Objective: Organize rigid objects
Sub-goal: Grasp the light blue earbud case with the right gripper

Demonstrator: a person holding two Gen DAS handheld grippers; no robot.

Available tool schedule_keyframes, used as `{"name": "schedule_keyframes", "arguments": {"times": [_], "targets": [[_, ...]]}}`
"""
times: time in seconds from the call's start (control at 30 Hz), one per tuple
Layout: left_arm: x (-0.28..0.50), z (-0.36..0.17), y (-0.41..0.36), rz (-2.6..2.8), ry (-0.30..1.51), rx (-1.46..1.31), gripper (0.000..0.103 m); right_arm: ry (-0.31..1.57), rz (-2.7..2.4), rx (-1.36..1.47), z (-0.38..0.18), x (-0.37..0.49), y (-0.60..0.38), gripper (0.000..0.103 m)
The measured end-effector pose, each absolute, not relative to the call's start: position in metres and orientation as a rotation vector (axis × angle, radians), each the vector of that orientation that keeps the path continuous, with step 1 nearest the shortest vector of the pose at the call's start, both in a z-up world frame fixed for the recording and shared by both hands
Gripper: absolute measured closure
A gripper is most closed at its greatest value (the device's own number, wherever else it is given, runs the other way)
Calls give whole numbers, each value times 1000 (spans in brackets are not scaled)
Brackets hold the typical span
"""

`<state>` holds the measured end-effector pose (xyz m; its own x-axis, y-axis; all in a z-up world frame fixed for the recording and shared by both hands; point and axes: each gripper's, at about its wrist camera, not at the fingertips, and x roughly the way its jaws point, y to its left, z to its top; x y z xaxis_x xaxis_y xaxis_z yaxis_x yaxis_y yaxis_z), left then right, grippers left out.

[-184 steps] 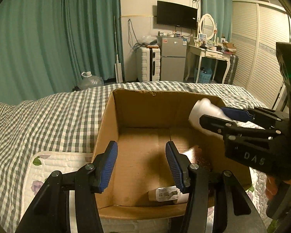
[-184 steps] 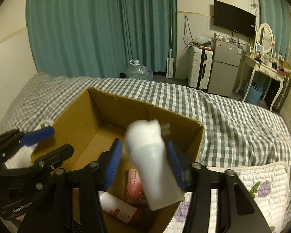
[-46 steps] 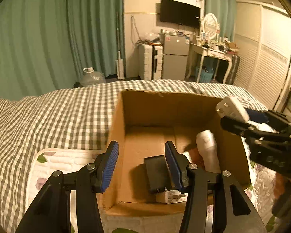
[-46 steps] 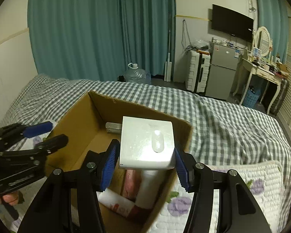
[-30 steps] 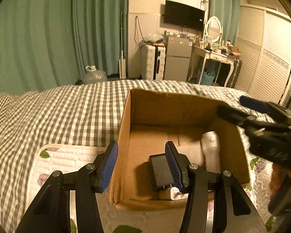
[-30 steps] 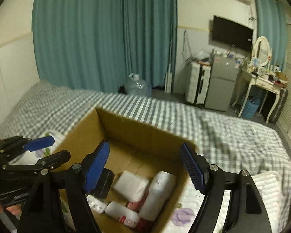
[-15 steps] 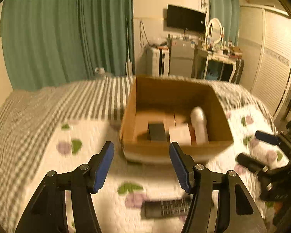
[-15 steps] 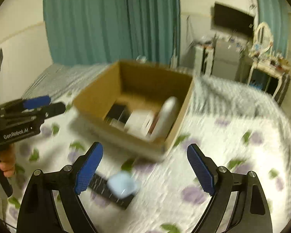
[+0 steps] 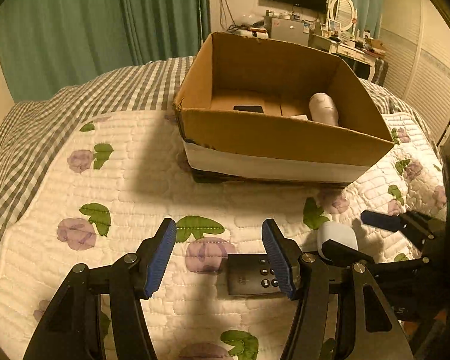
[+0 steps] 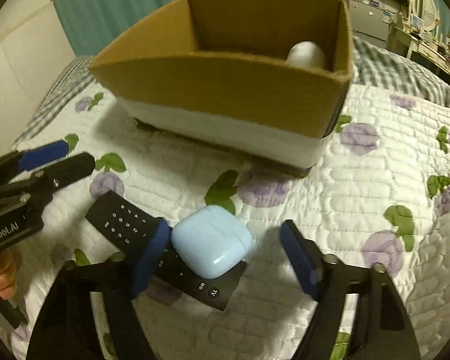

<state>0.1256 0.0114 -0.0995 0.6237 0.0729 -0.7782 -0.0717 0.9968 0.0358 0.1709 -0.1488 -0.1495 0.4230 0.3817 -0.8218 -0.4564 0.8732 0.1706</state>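
Both grippers are spread wide and empty: the right gripper [image 10: 225, 258] straddles a pale blue rounded earbud case [image 10: 212, 241] lying on a black remote control [image 10: 126, 226], the left gripper [image 9: 219, 255] hovers nearby, before the brown cardboard box [image 9: 279, 138] on the floral quilt [image 9: 105, 186].

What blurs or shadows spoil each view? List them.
Left wrist view: sharp, warm yellow cast, a dark shadow across the quilt, edges bent by the fisheye. Right wrist view: slight motion blur on the box and the right gripper, cooler light.
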Motion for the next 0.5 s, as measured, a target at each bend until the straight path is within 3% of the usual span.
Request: {"name": "schedule_keyframes", "arguments": {"times": [0.17,0.5], "targets": [[128,-106,11,85,912,11,41,1020,547,-119,-158,167,-138,45],[106,-117,-4,42,926,56,41,909,453,-98,-116,148,-180,45]]}}
